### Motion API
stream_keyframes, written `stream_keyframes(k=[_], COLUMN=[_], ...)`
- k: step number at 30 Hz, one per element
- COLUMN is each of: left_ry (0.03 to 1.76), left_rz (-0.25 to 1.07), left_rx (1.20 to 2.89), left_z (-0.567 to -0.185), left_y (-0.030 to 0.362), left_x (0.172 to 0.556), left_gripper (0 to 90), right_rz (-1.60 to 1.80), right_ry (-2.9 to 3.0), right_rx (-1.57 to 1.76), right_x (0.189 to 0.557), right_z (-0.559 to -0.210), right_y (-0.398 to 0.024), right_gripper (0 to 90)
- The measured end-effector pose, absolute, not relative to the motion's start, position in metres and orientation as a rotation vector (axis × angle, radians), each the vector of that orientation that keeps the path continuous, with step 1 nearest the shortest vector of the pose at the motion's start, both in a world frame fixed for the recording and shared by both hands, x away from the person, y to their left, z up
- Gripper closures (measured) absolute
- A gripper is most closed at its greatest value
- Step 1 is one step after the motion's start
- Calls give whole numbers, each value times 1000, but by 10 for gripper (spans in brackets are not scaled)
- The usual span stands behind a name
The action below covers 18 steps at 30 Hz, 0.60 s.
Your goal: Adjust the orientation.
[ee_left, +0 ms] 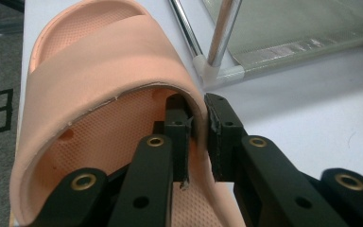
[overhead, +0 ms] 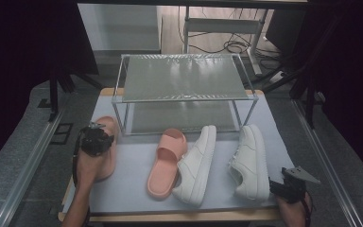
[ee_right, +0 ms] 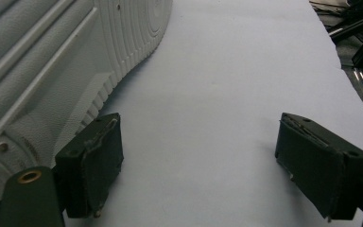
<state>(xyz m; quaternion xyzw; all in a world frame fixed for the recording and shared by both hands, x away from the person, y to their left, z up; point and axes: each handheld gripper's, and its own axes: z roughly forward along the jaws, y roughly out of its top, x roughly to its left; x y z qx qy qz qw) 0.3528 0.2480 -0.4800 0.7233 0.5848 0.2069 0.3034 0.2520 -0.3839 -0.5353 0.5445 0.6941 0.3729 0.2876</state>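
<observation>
While left gripper (ee_left: 197,137) is clamping strap of pink slide (ee_left: 99,71) at mat's (overhead: 132,189) left edge by rack (overhead: 184,80), we are noting right gripper (ee_right: 198,165) gaping wide, empty, beside white sneaker (ee_right: 52,61).

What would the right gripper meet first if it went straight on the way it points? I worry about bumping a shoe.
Probably nothing: bare white mat lies between the open right gripper; the white sneaker passes close beside one jaw.

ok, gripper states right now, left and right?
Left gripper: closed on the side wall of the pink slide.
Right gripper: open, holding nothing, beside the white sneaker.
</observation>
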Motion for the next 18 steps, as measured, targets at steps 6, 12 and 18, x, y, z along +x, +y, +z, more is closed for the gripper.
stream_keyframes(k=[6,12,18], left_ry=[1541,1518,1503], left_rz=[545,539,584], left_rx=[1901,1888,1890], left_z=[-478,-474,-467], left_y=[255,262,263], left_x=[349,343,334], left_gripper=[827,850,850], right_rz=[996,996,996], right_ry=[1854,1854,1854], right_rx=[1454,1454,1454], right_x=[252,252,252], right_z=[-535,-535,-535], right_y=[-384,-384,-384], right_gripper=[155,155,155])
